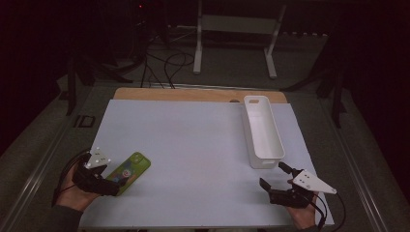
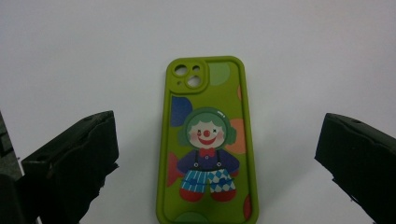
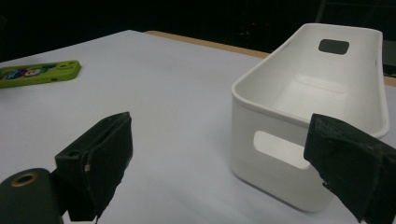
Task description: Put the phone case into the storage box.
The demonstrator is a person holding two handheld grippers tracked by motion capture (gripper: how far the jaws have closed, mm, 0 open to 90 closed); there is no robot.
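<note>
**Phone case sits between the left jaws, near the table's front-left corner**

Phone case in the frame, and we start big: the table [image 1: 193, 145], a pale sheet over a wooden top whose far edge peeks out at the back. Along its right edge runs the long white storage bin [image 1: 262, 131], upright, open-topped, with a cut-out handle slot in each end wall, nothing inside it that I can see.

Down at the front-right corner, the right gripper [image 1: 276, 180] hovers just short of the bin's near end, jaws spread wide, nothing between them. In the right gripper view the bin's end wall stands just beyond the jaw tips, off to one side.

Over at the front-left corner, the left gripper [image 1: 116, 181] is right at the near end of the lime-green phone case [image 2: 205, 144]. It lies flat, back up, clown print showing, camera holes pointing away. Jaws wide apart, one on each side, neither one touching it. Case on the table, not lifted.
</note>
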